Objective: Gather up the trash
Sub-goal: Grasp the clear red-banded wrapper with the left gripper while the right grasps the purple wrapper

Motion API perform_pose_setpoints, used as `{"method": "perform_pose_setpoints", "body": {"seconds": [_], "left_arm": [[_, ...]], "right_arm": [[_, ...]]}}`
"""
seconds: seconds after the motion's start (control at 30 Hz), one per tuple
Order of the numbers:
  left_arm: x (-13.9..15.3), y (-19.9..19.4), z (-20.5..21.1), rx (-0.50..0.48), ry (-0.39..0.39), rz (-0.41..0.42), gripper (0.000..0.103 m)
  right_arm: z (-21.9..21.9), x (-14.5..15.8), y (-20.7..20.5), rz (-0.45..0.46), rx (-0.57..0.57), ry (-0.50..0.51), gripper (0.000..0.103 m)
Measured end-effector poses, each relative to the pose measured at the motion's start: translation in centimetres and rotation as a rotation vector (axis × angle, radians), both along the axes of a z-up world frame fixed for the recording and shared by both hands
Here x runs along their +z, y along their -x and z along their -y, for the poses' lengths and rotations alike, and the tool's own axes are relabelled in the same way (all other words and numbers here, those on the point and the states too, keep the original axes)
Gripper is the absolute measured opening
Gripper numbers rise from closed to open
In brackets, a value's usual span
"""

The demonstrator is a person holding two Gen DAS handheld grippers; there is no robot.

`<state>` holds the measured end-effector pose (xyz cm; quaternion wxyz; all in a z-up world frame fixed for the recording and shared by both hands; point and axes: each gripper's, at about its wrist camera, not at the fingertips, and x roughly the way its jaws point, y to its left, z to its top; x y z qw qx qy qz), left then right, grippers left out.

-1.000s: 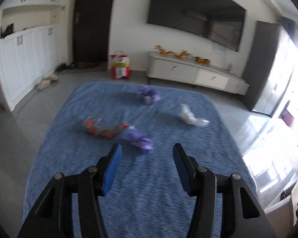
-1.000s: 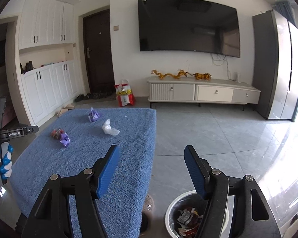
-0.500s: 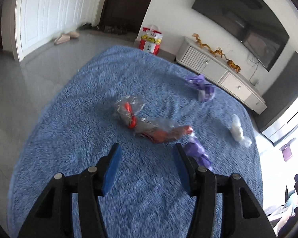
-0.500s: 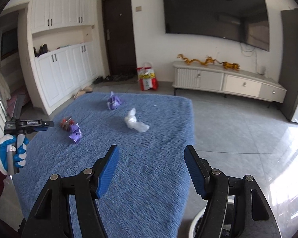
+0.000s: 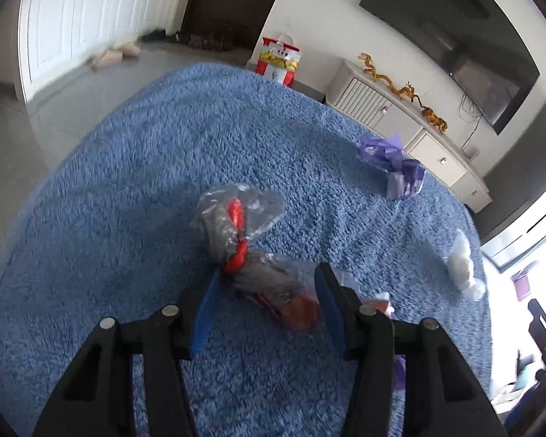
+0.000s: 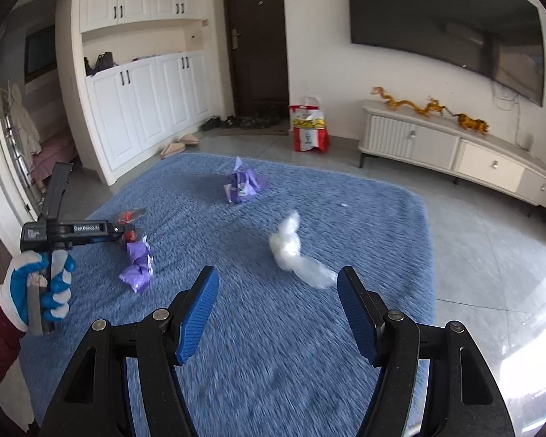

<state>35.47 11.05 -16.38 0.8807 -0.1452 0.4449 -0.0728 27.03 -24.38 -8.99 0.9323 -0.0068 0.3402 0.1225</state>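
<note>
On the blue rug (image 5: 127, 189), my left gripper (image 5: 269, 302) has just been narrowing, jaws straddling the clear red-tied wrapper (image 5: 236, 225) but not yet pinching. I should close on its bulk below the red tie. My right gripper (image 6: 276, 313) gapes empty.

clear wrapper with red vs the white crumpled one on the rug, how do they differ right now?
The clear wrapper with red is long and twisted, grey and red inside; the white wrapper is a pale wad with a see-through tail. The clear one lies between the left gripper jaws, which have just been closing, not yet pinching it; the white one lies ahead of the open right gripper, untouched. Both are crumpled plastic on the blue rug.
</note>
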Motion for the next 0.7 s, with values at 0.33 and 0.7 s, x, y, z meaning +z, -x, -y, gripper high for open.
{"method": "perform_pose_setpoints", "body": {"seconds": [0.33,0.7], "left_arm": [[-0.3,-0.7,1.2,-0.017,-0.076,0.056,0.043],[-0.9,-1.0,-0.8,-0.001,0.030,0.060,0.018]], "right_arm": [[-1.6,-3.3,-3.9,-0.055,0.045,-0.044,0.067],[-9.8,-5.2,-4.0,-0.123,0.301,-0.112,0.067]]}}
